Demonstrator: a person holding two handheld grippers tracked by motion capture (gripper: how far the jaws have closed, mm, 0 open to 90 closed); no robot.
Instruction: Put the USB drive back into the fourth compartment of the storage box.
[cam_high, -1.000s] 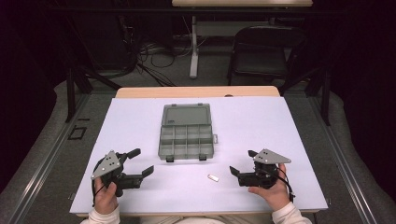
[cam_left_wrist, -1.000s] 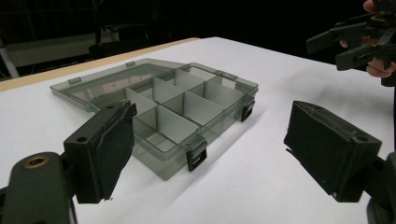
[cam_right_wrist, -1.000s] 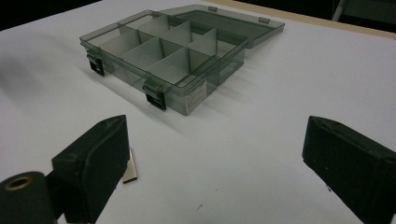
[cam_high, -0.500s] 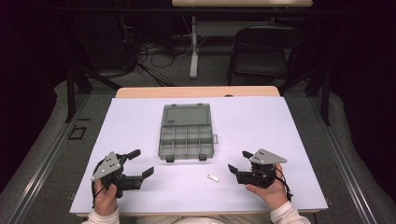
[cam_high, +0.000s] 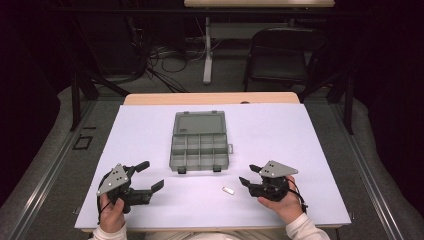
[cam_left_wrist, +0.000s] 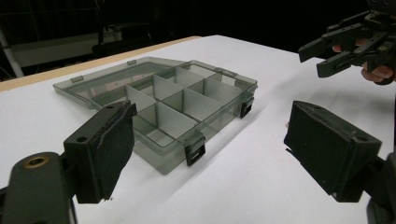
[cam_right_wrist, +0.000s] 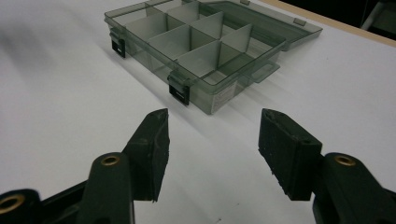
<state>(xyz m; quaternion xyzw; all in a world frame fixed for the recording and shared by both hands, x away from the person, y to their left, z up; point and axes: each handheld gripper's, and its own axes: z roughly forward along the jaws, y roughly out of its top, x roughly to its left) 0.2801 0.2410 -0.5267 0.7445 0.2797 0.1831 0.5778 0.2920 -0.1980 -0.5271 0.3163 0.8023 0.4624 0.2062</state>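
Your left hand-held gripper (cam_high: 151, 175) sits near the table's (cam_high: 300, 130) front left corner with its jaws spread wide and nothing between them. Your right hand-held gripper (cam_high: 250, 175) rests near the front right, jaws also spread and empty, pointing toward the middle. Between them and farther back lies the grey compartment box (cam_high: 200, 150) — lid flat open behind it, its compartments looking empty. A small white piece (cam_high: 228, 190) lies on the table just left of your right hand-held gripper.
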